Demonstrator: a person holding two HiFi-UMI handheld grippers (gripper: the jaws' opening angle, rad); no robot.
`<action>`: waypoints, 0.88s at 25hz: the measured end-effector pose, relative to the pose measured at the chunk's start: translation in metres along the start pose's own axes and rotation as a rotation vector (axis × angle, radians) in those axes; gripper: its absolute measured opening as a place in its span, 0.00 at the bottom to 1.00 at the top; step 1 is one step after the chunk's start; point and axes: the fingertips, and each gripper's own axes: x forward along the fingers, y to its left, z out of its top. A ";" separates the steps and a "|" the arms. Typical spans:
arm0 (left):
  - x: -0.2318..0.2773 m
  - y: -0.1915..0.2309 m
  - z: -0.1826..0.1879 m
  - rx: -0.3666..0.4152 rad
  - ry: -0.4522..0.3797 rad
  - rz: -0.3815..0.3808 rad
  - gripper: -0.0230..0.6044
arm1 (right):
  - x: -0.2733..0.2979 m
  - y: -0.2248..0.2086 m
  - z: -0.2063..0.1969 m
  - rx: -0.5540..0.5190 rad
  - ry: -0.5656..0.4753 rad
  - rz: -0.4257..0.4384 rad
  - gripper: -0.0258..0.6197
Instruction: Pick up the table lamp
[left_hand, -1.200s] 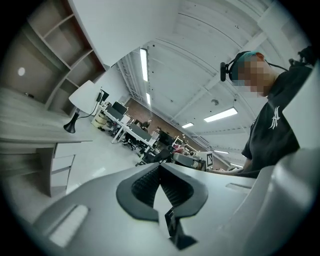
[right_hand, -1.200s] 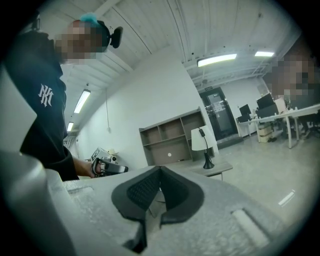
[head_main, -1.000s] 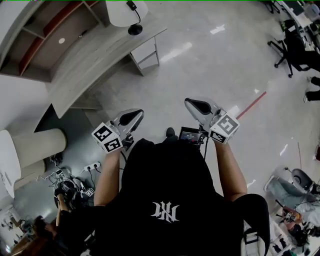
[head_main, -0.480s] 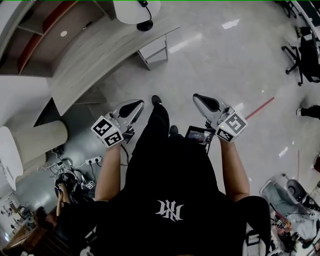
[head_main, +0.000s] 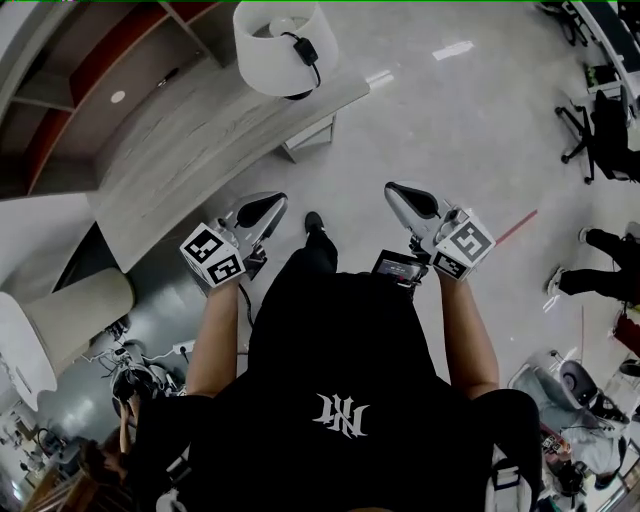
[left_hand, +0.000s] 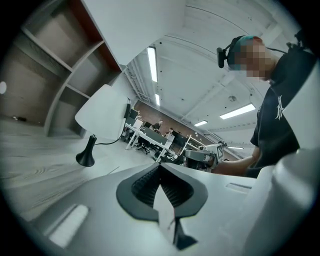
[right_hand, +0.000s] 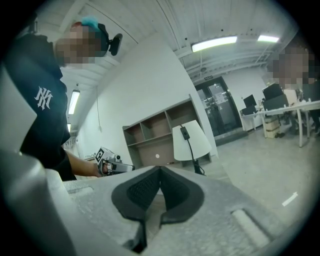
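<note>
Both my left gripper (head_main: 262, 210) and right gripper (head_main: 405, 204) are clenched on nothing. The table lamp (head_main: 277, 45) stands on the desk (head_main: 190, 130), top centre. Its black base (left_hand: 85, 159) shows only in my left gripper view. Shelves (right_hand: 150, 135) stand behind.

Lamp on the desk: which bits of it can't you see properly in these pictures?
- Head view: the lamp shade covers most of the base from above.
- Right gripper view: the right gripper blocks most of the base.
- Left gripper view: the cord is too thin to follow to its end.
- Every view: the bulb is hidden inside the shade.
</note>
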 end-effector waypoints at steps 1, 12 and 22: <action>0.004 0.012 0.004 -0.001 0.000 -0.004 0.04 | 0.009 -0.007 0.006 -0.005 0.001 -0.003 0.04; 0.026 0.088 0.049 -0.055 -0.057 -0.017 0.04 | 0.066 -0.075 0.041 -0.005 0.020 -0.045 0.04; 0.038 0.145 0.071 -0.145 -0.117 0.161 0.04 | 0.131 -0.151 0.079 0.004 0.016 0.139 0.04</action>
